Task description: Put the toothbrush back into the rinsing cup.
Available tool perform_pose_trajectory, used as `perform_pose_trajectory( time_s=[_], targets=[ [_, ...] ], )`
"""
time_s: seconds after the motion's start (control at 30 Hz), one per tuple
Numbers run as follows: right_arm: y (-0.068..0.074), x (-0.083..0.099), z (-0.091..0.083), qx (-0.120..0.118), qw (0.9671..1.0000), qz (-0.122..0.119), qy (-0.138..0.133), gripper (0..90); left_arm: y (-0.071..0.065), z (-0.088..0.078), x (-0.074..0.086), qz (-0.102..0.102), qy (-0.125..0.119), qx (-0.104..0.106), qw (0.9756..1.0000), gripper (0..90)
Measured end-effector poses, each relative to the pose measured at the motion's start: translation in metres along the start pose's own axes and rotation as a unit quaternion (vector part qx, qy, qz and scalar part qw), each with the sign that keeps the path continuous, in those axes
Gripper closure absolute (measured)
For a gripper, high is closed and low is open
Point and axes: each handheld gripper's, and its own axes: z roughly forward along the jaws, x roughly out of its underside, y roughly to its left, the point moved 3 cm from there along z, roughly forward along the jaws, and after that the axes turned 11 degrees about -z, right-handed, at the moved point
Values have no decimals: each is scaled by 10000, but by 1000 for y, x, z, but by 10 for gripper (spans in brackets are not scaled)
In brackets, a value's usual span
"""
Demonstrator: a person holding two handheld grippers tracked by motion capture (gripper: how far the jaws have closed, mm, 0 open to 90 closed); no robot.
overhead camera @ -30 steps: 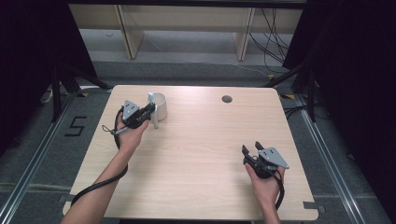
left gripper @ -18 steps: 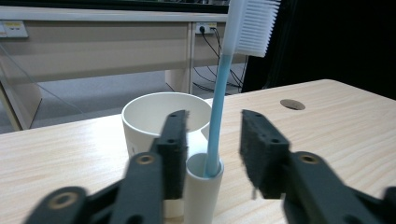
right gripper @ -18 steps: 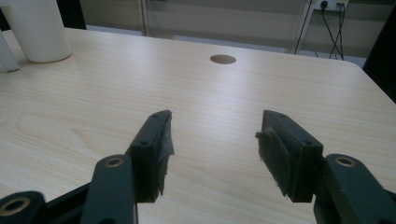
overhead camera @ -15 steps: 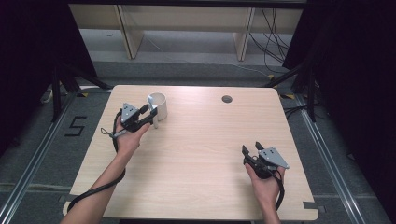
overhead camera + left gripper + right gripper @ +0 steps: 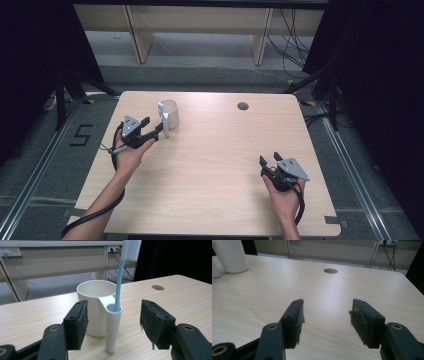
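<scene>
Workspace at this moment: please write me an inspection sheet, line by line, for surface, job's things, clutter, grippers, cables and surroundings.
Surface: light wooden table with a round hole near the far edge.
Job's things: white cup with a side tube; a blue toothbrush stands upright in that tube.
Clutter: nothing seen.
Grippers: left gripper has just been opening, pads either side of the tube, not touching it; right gripper open, nothing between the jaws.
Cables: one trails from each gripper; more hang behind the table.
Surroundings: grey floor, wooden shelf frame, dark curtains.
</scene>
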Motion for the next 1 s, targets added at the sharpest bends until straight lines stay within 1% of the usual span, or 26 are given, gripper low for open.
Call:
perform_pose_trajectory(
  time_s=[0.03,0.07,0.13,0.2,0.27,0.33,0.37,0.4,0.43,0.5,0.57,0.63,0.67,0.7,0.73,0.77,0.83,0.87,1.0],
  targets=[
    [2,0,0,-41,9999,153,24,444,1,-3,1,18,17,-11,10000,380],
    [2,-1,-1,-38,9999,144,20,444,2,-5,2,32,18,-21,10000,379],
    [0,-1,0,-16,10000,14,-11,444,5,-10,4,37,51,-27,10000,375],
    [0,-1,0,-14,10000,44,-21,444,7,-16,7,18,77,-46,10000,372],
    [0,-1,0,-21,10000,46,-15,443,10,-23,10,-81,82,-81,9999,369],
    [0,-1,-1,-17,10000,21,19,442,12,-29,14,-97,112,-87,9999,367],
    [-1,-1,0,-1,10000,1,-17,442,13,-33,16,-79,106,-90,9999,367],
    [0,-1,0,9,10000,85,15,441,14,-36,17,-78,124,-99,9998,365],
    [1,-1,0,-6,10000,93,1,441,14,-39,18,-103,122,-104,9998,365],
    [0,0,0,20,10000,-8,-7,439,16,-46,20,-96,98,-101,9999,364],
    [0,0,0,8,10000,3,-6,438,17,-53,23,-87,98,-96,9999,363],
    [1,-1,1,-29,9999,110,-18,438,19,-60,26,-82,116,-102,9998,362],
    [0,-2,1,-42,9999,67,-71,438,20,-63,28,-91,106,-88,9999,361],
    [0,-2,1,-41,9999,65,-69,437,21,-65,29,-83,84,-71,9999,360],
    [1,-2,0,10,9999,112,6,437,22,-70,31,-86,107,-98,9999,359],
    [-1,-2,1,20,10000,24,-42,437,24,-73,32,-97,122,-117,9998,358],
    [0,-1,1,11,10000,60,-17,436,27,-79,34,-101,81,-118,9998,358],
    [0,-1,0,25,10000,49,-10,436,28,-83,35,-89,123,-156,9998,357],
    [0,-1,0,15,10000,56,-14,436,35,-95,40,-125,121,-223,9996,355]
  ],
)
